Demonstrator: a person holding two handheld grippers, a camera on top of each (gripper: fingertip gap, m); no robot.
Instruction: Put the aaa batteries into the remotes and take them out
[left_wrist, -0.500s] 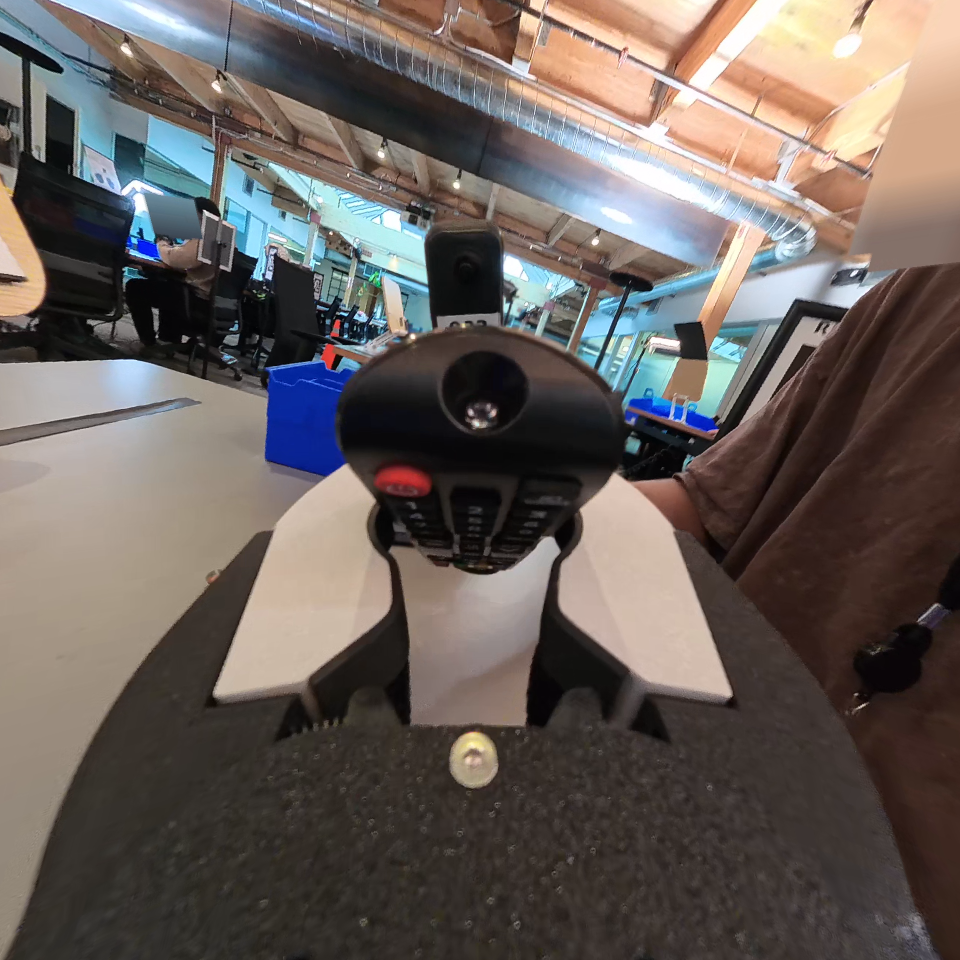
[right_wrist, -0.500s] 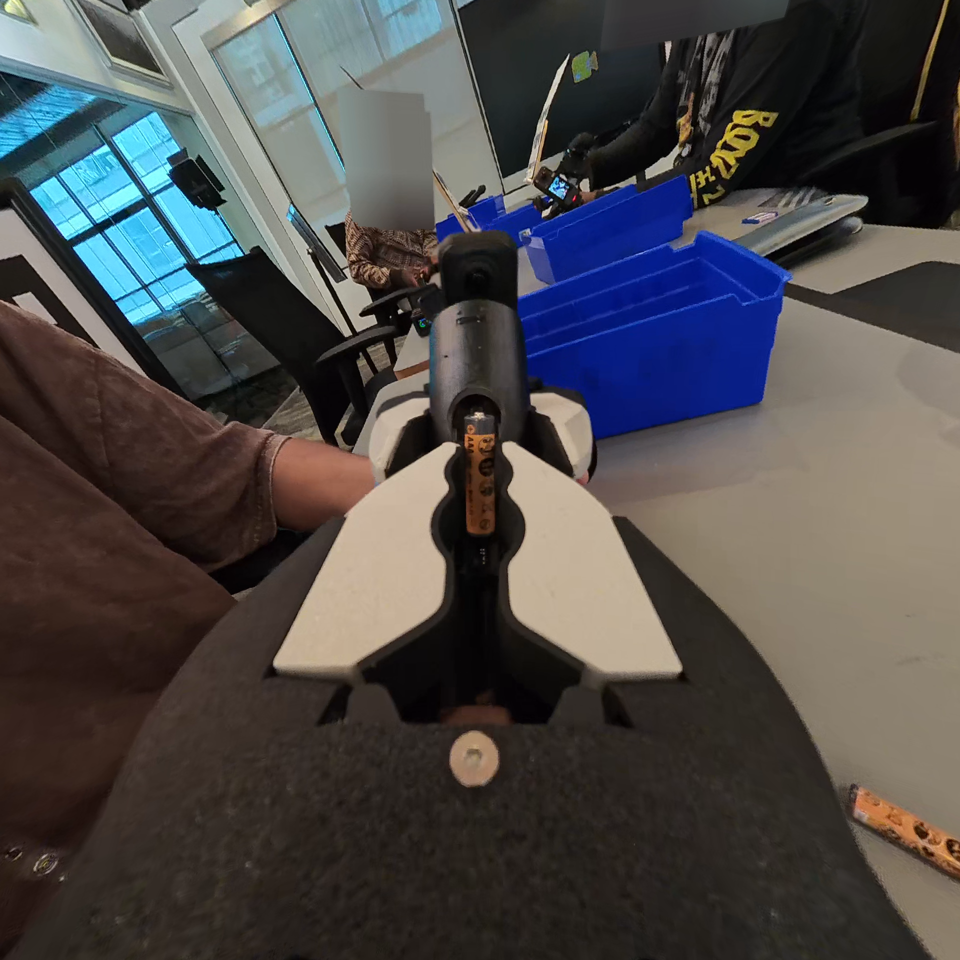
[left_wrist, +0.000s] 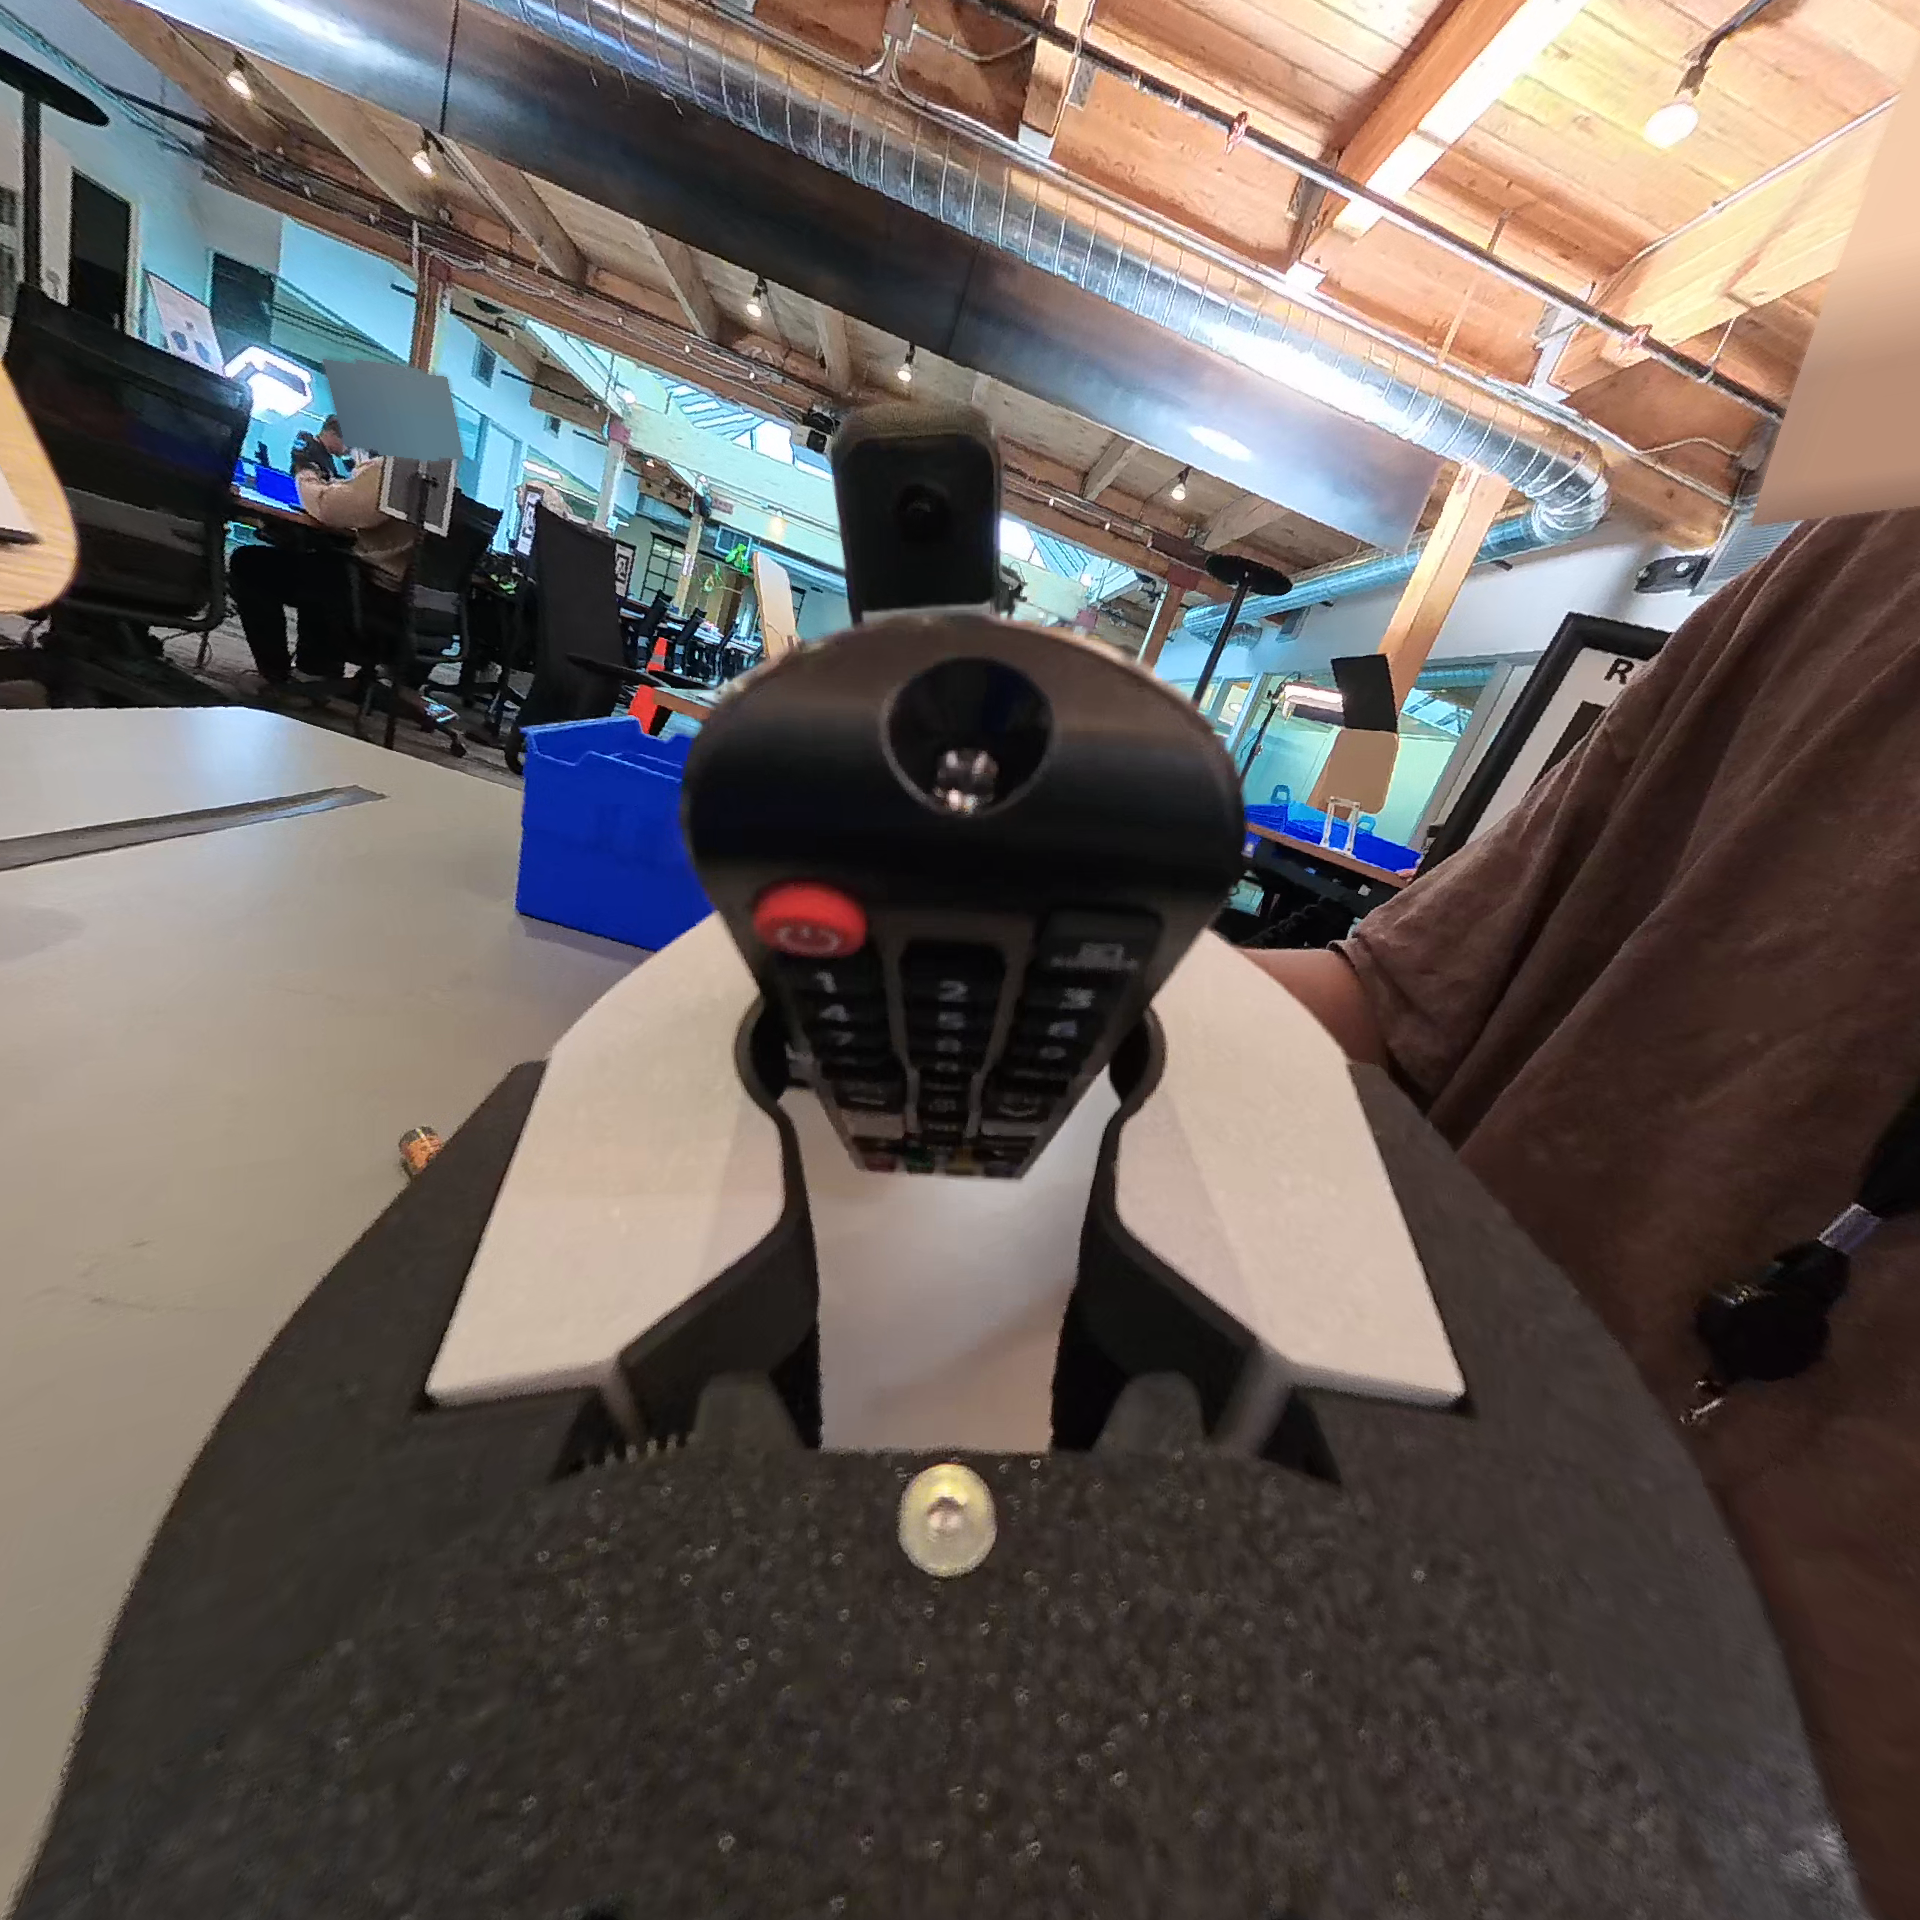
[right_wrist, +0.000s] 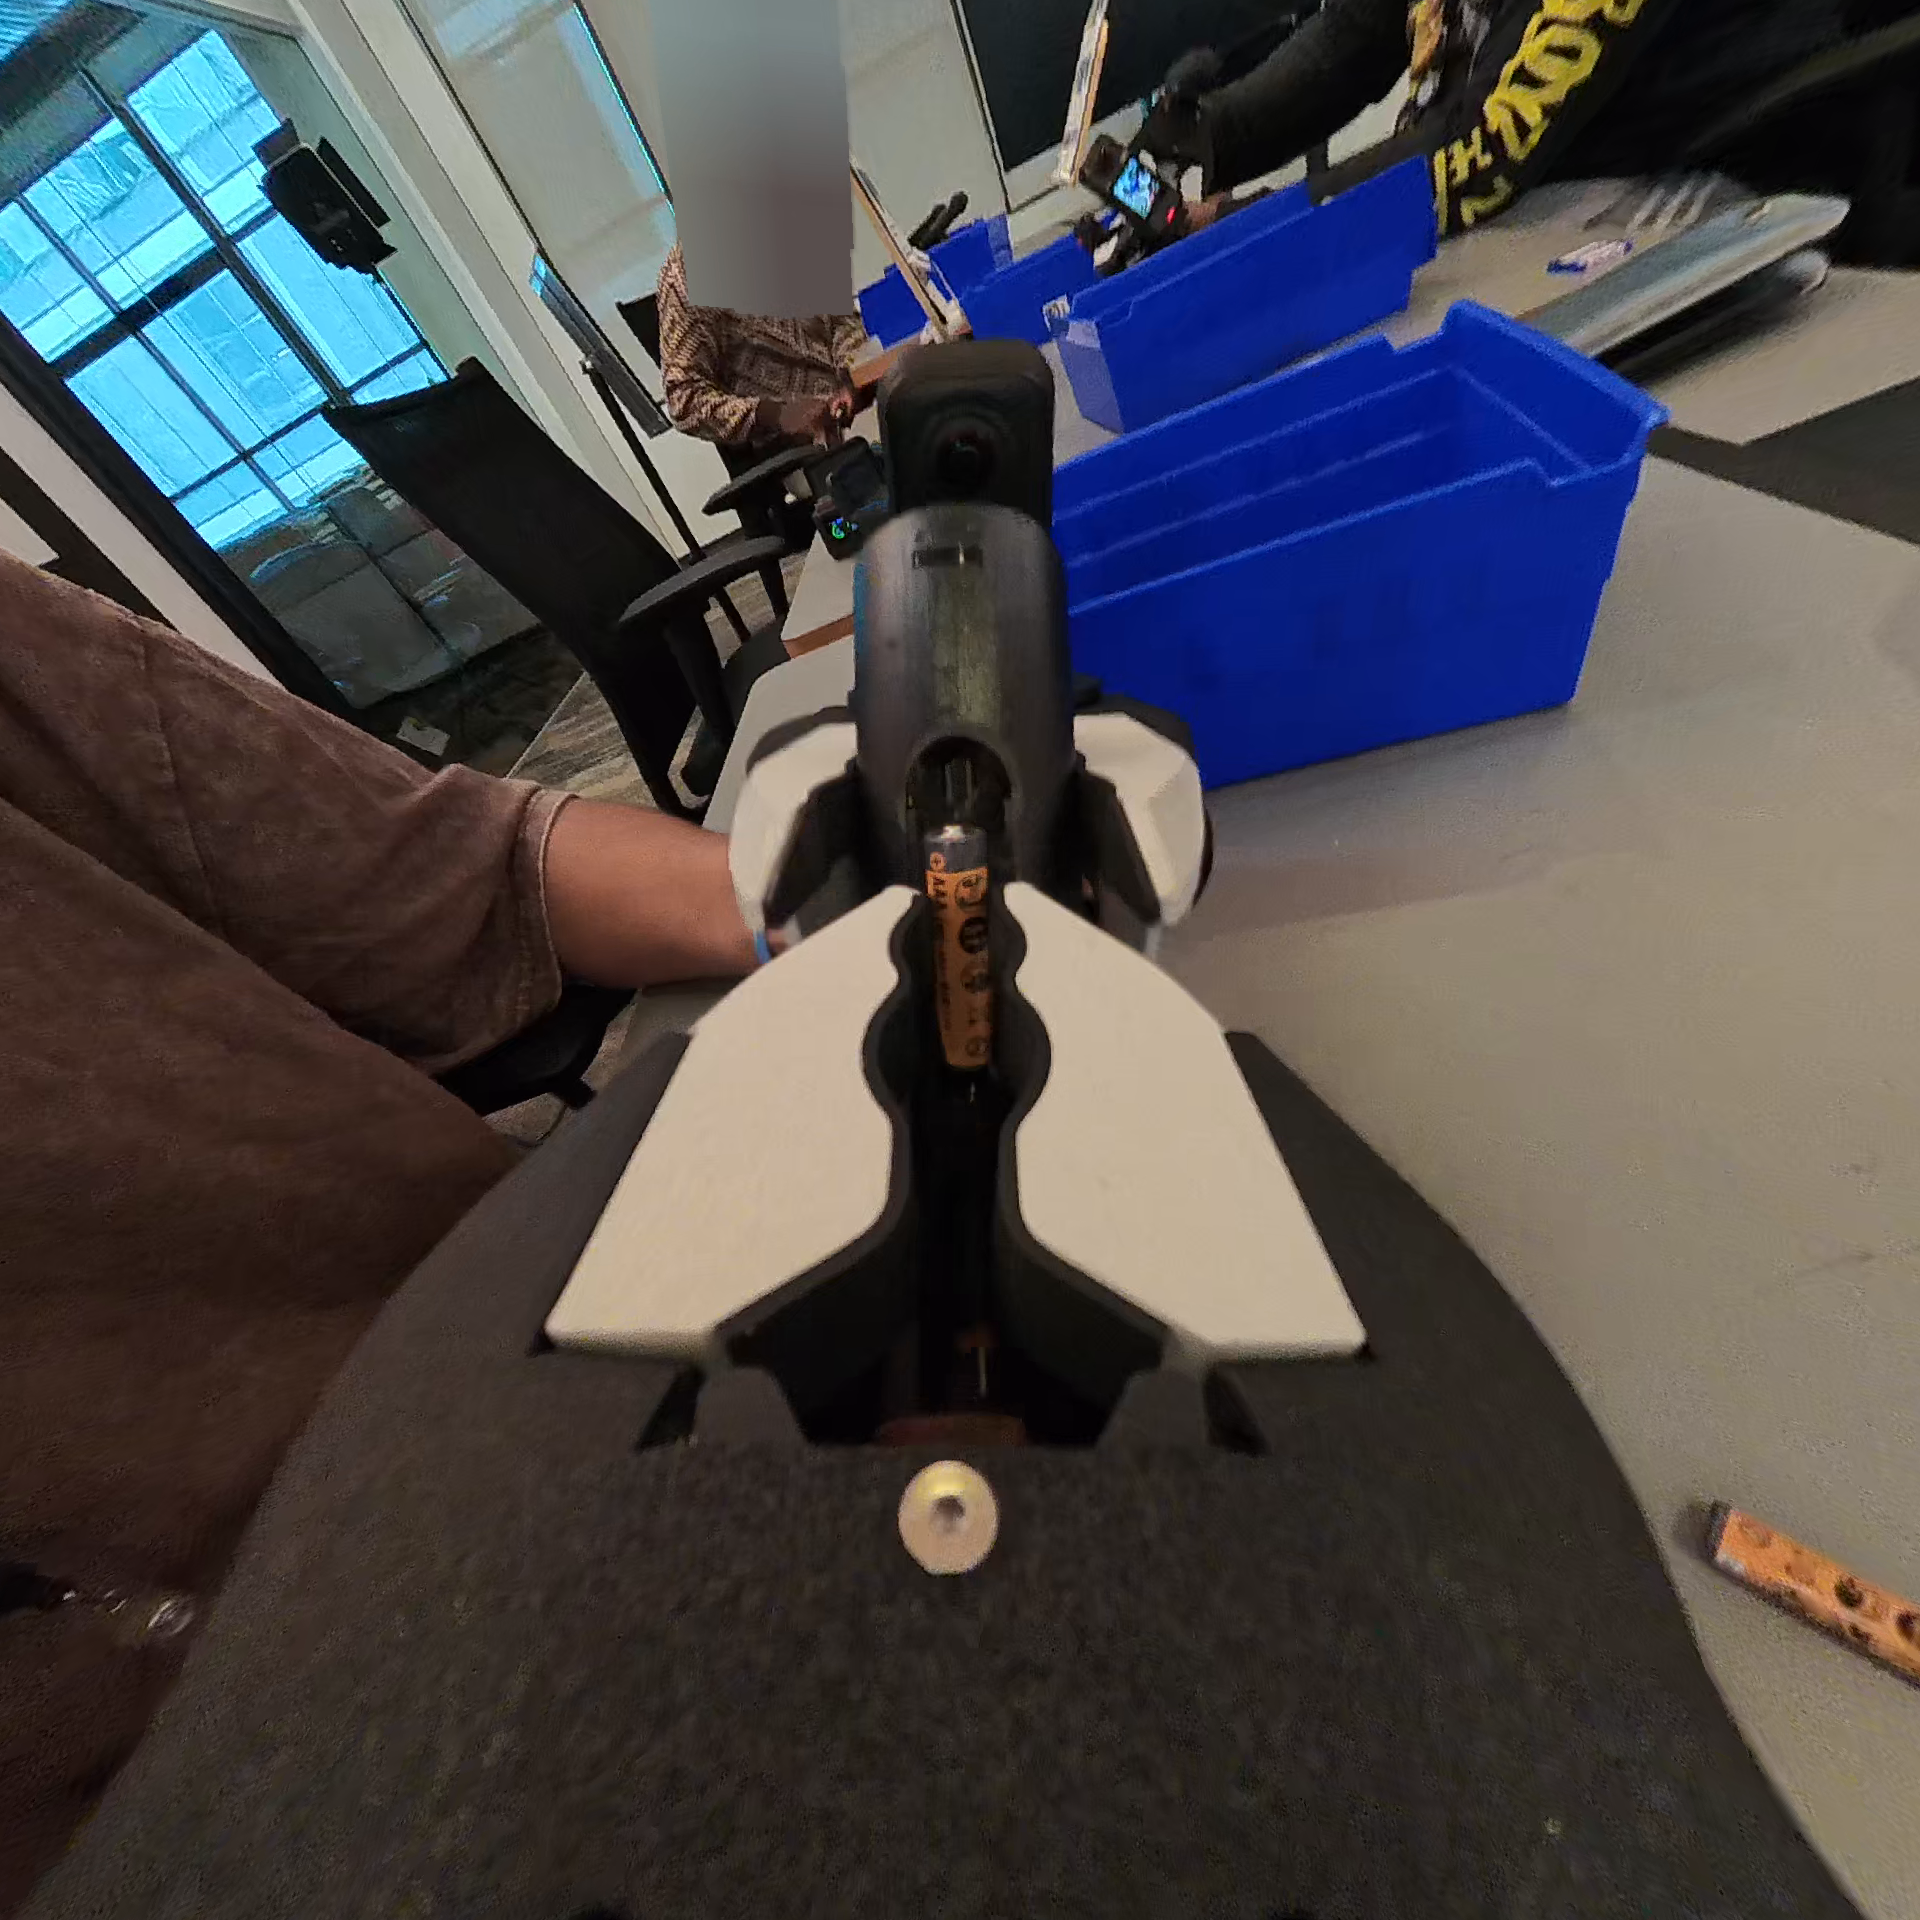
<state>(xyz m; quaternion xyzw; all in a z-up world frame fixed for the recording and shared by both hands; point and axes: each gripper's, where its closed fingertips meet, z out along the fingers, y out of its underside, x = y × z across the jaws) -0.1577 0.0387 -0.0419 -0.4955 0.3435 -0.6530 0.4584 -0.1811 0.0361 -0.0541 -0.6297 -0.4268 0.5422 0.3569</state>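
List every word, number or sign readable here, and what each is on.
I won't quote writing, so here is what bears it.
remote: marked keys and a red button with a symbol.
held battery: print on an orange label.
table battery: too blurred to read.
dark top: big yellow letters, cut off.
framed sign: mostly hidden.

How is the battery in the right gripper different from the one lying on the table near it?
The gripped battery is held off the table, clamped between the right hand-held gripper fingers, its tip at the remote. The loose battery lies flat on the table, untouched and blurrier. Both look orange and similarly slim.
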